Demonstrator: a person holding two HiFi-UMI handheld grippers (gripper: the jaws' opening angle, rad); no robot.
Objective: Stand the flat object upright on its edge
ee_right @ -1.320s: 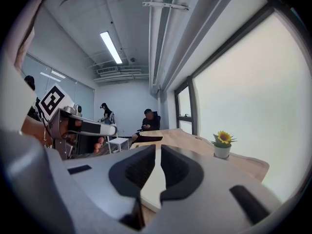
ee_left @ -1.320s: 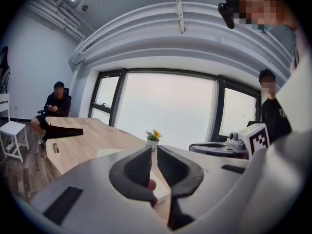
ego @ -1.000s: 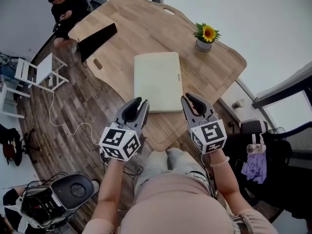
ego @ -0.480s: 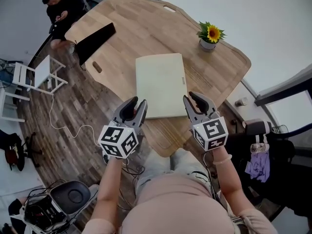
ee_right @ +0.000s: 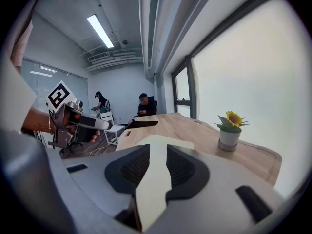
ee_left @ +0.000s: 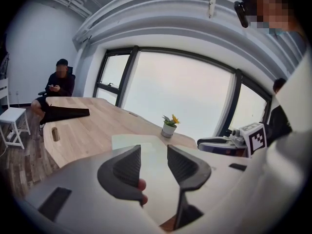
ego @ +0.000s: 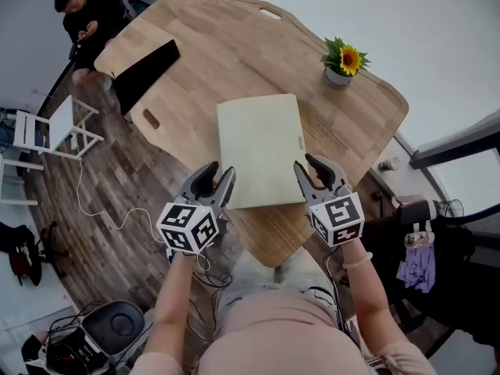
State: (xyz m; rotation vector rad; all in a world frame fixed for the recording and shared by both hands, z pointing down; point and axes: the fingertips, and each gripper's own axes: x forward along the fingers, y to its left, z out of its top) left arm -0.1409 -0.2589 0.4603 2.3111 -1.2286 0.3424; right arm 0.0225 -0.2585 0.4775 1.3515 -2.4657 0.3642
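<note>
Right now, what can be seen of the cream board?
The board is a thin, pale cream rectangle with rounded corners and a small mark by its right edge. It lies flat on the wooden table, not yet stood up. The left gripper and right gripper flank its near corners; their jaws have just been opening, nothing clamped between them.

Side by side, angled slightly down: left tool (ego: 219, 170) and right tool (ego: 311, 165), jaws lately widening, empty.

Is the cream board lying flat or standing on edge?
Lying flat: the cream board rests broad face down on the wooden table.
</note>
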